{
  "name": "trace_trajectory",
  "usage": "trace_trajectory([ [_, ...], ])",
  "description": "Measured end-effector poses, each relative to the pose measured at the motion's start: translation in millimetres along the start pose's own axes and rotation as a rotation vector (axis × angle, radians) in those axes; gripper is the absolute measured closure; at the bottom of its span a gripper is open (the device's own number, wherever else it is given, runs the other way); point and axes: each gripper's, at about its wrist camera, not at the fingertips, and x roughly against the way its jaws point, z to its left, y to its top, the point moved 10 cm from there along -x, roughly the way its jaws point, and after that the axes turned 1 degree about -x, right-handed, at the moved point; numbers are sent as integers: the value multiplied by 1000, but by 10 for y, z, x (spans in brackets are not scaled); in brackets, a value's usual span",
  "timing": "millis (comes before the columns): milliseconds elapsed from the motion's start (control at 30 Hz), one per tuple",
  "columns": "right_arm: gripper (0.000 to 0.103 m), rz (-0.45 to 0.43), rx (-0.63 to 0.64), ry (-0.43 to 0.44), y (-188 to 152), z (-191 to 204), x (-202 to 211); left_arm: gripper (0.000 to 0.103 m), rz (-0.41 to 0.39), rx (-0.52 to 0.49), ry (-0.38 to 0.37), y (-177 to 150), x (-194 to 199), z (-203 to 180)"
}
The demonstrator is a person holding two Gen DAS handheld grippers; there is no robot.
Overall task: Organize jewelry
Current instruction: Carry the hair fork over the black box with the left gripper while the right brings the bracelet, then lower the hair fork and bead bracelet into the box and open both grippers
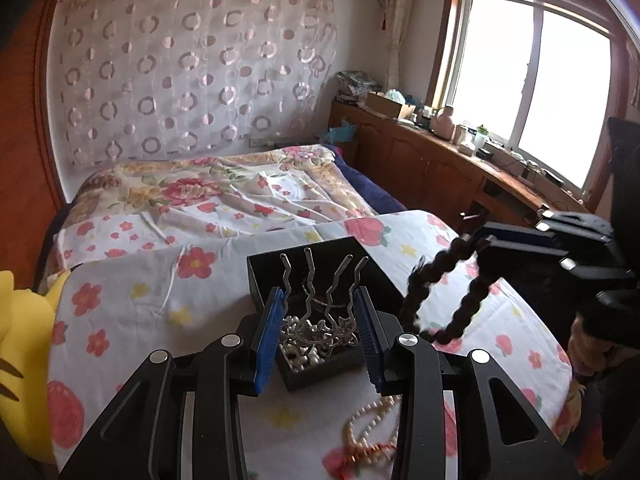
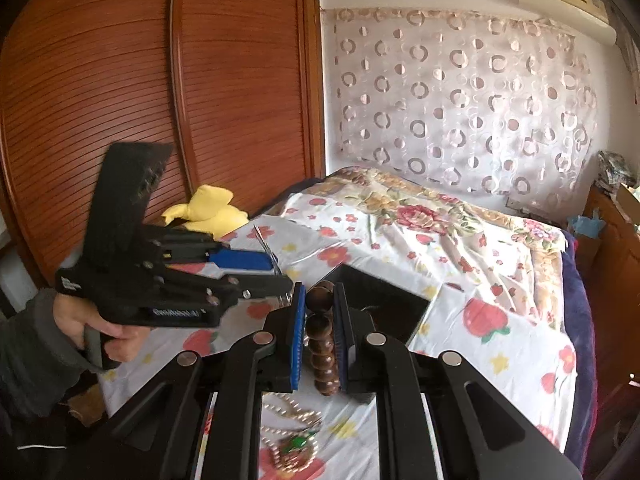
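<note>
Between my left gripper (image 1: 320, 332) pads sits a stiff, springy silver hairpin (image 1: 320, 300), pinched; right gripper (image 2: 320, 336) pinches the heavy, slippery bead bracelet (image 2: 322, 344) mid-strand.

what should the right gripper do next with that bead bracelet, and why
Probably carry it over the open black box and lower it in. The right gripper is shut on the dark wooden bead bracelet, which hangs clear of the floral bedsheet just right of the box. The left gripper holds a silver hair comb above the box, so it should stay apart from that.
</note>
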Motion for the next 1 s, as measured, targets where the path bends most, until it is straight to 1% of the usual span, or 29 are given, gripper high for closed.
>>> trace_trajectory([
  [167,88,-3,-16,0,105,-227,-170,68,36,15,7,23,-308,141],
  [333,88,9,-22,10,94,-383,-414,68,47,26,-16,101,-541,190],
  [567,88,68,-54,40,-174,-497,-706,68,71,16,-21,144,-746,179],
  [733,88,108,-65,51,-341,-452,-812,67,66,21,-18,166,-760,199],
  [767,88,116,-70,53,-376,-439,-823,65,62,23,-17,165,-747,199],
  [800,88,122,-68,50,-387,-428,-838,60,61,26,-15,155,-728,201],
  [900,86,132,-59,22,-426,-405,-819,58,49,28,-2,97,-607,197],
  [967,82,125,-55,12,-432,-386,-764,56,41,31,-6,21,-485,169],
  [1000,81,117,-52,8,-433,-358,-709,53,39,32,-11,-34,-420,146],
])
